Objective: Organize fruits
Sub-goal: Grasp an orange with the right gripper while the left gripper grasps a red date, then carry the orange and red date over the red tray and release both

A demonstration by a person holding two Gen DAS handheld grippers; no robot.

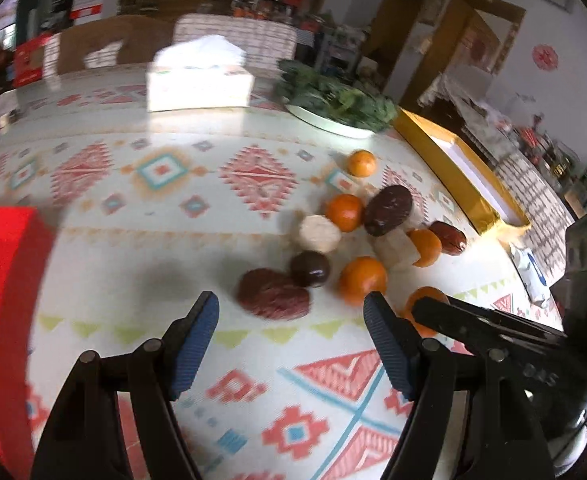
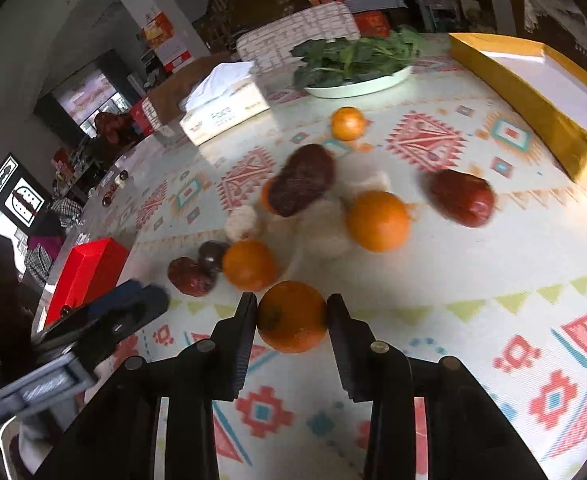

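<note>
left wrist view: scattered loose over the patterned tablecloth (image 1: 165, 264), a cluster of oranges, dark red dates and pale chunks, none sorted yet by the look of it. gold box (image 1: 457, 178) lying open at the far right edge, likely the place meant for the fruit; red box (image 1: 1, 280) at the near left. tissue box (image 1: 199, 76) and a plate of greens (image 1: 333, 106) at the far side. left gripper (image 1: 291, 314) spread wide, blue pads bare, gripping nothing, hanging just short of a wrinkled date (image 1: 273, 294) that sits between the fingers' line and the cluster. probably lined up to take that date next. right tool reaching in at the near right, crossing in front of an orange (image 1: 425, 300).

right wrist view: right gripper (image 2: 291, 316) closed onto an orange (image 2: 292, 317), both black fingers pressing its sides, fruit low over the cloth or resting on it, cannot tell which. grasped across the middle, a fair hold for a round fruit that rolls. remaining oranges, dates and pale pieces beyond, in the middle of the table; gold box (image 2: 533, 92) far right, empty white inside as far as visible. left tool showing at the near left, beside the red box (image 2: 89, 272).
</note>
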